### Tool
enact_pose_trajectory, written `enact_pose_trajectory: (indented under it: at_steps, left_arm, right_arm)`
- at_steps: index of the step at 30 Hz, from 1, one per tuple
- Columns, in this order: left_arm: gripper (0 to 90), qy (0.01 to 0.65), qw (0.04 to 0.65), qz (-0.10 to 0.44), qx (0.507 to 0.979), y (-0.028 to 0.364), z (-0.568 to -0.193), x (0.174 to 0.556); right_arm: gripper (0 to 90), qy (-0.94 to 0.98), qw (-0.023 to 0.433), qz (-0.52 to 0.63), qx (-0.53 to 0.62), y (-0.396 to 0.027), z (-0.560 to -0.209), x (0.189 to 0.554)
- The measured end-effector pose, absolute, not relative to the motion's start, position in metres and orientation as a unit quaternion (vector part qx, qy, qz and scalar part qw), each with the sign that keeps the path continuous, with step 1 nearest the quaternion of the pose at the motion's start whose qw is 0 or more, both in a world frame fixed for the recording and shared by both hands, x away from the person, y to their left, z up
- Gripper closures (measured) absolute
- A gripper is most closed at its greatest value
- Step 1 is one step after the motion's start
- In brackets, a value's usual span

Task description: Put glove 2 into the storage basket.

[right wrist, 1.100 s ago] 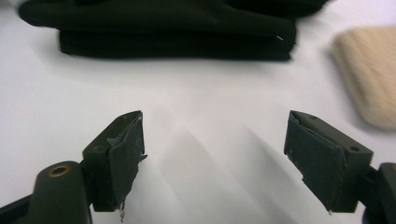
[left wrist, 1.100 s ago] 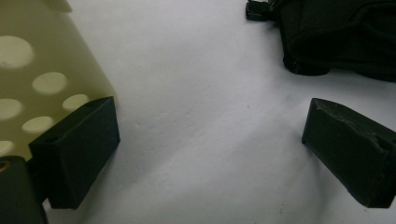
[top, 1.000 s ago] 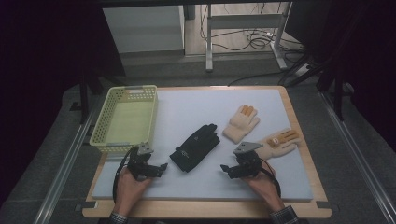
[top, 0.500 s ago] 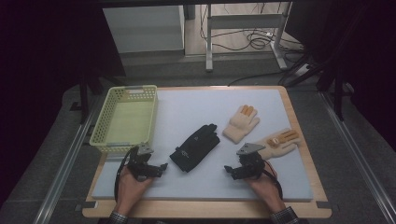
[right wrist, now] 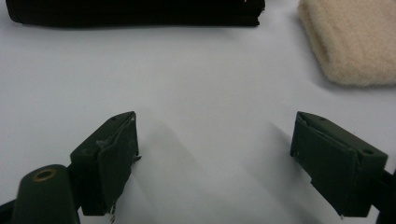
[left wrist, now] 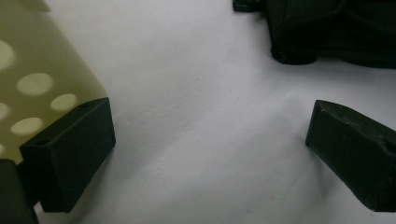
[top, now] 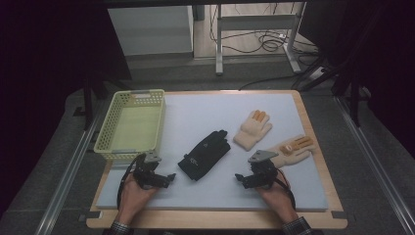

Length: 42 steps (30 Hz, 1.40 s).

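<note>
black glove (top: 204, 154) at desk centre, 12 o'clock of both hands | left gripper (top: 165, 178) jaws released, empty | right gripper (top: 240, 178) jaws released, empty | step: pre-reach | next: likely close on glove, carry to yellow basket (top: 113, 144) at 10 o'clock

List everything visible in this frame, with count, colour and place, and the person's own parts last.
Basket: 1, pale yellow, left end of the mat, nothing in it.
Black glove: 1, black, centre of the mat, between the two tools.
Cream gloves: 2, cream with orange fingertips; one right of centre, the other nearer the right edge.
Mat: 1, pale blue-white, covers the tabletop.
Table: 1, wood rim around the mat.
Left tool: 1, black, near edge beside the basket, jaws open on nothing.
Right tool: 1, black, near edge, jaws open on nothing.
</note>
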<state>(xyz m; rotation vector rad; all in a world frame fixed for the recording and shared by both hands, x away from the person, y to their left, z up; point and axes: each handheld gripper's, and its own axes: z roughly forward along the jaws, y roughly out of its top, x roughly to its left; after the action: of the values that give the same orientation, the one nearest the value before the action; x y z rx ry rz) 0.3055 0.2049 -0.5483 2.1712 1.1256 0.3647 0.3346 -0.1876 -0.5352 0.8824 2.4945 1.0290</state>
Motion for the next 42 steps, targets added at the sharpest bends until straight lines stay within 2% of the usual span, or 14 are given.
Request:
enact_pose_trajectory:
  at_steps: [4,14,19,38,42]
  left_arm:
    - [1.6,0.419,0.326,0.142,0.836,0.201,-0.544,0.304]
    - [0.0,0.388,0.365,0.107,0.839,0.189,-0.527,0.304]
    - [0.0,0.368,0.372,0.112,0.845,0.177,-0.516,0.308]
    - [0.0,0.341,0.360,0.083,0.865,0.116,-0.513,0.342]
    - [0.0,0.337,0.348,0.097,0.869,0.101,-0.516,0.345]
  right_arm:
    - [14.9,0.869,0.151,0.358,0.307,-0.188,-0.535,0.335]
    - [14.9,0.869,0.151,0.358,0.307,-0.188,-0.535,0.334]
    - [14.9,0.869,0.152,0.358,0.307,-0.188,-0.535,0.334]
    - [14.9,0.868,0.152,0.358,0.307,-0.188,-0.535,0.334]
    - [14.9,0.868,0.152,0.359,0.307,-0.188,-0.535,0.334]
